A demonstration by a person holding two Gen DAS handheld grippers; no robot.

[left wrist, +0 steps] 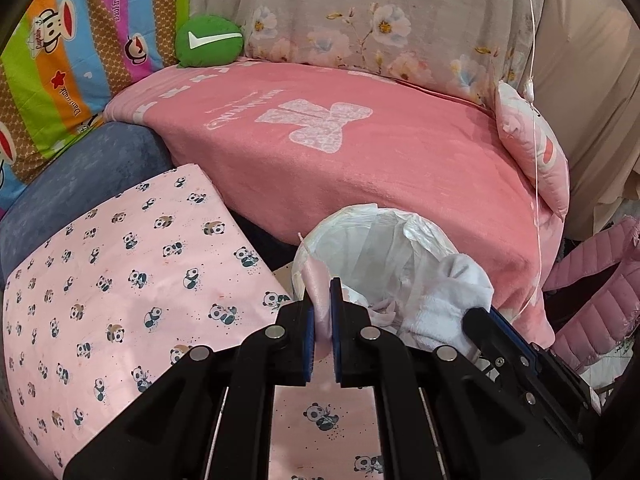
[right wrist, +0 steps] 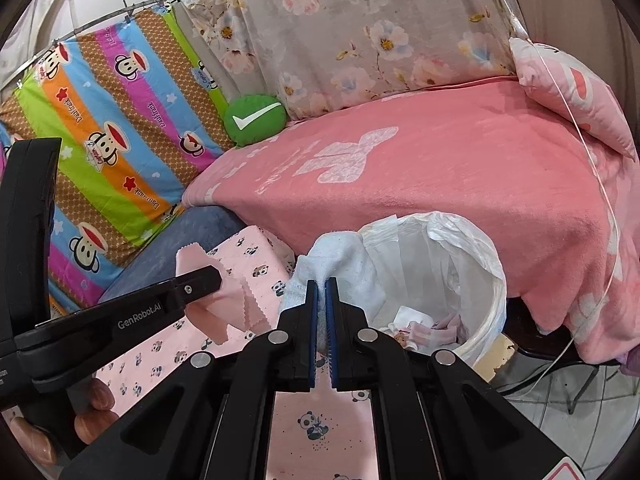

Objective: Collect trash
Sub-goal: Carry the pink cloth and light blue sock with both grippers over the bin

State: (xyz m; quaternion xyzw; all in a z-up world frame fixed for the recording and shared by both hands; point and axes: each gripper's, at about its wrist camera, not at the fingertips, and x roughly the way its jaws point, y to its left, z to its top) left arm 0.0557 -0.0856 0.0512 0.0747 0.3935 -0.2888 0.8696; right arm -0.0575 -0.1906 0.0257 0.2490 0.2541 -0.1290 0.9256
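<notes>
Left gripper (left wrist: 322, 308) is clenched on a pink cloth (left wrist: 318, 296), its jaws nearly together with the cloth pinched between them, held at the bin's (left wrist: 340, 220) near-left rim, at 7 o'clock of the opening. Right gripper (right wrist: 322, 304) is clamped on a white cloth (right wrist: 336, 256), which bunches above the fingertips just at the bin's left rim, at 9 o'clock of the opening in the right wrist view. The bin carries a white liner (right wrist: 460, 232) folded over its edge; small scraps (right wrist: 424, 330) lie at its bottom. The bin stands against the front edge of the pink blanket (left wrist: 360, 152), which overhangs the bed at 12 o'clock. The panda sheet (left wrist: 120, 280) spreads to 8 o'clock, its right edge close to the bin. Room around the bin is tight on the left and rear; tiled floor (right wrist: 580, 408) shows open at 4 o'clock. A green cushion (left wrist: 210, 42) sits at 11 o'clock, well apart. A pink pillow (right wrist: 572, 92) lies at 2 o'clock on the blanket's far corner.
</notes>
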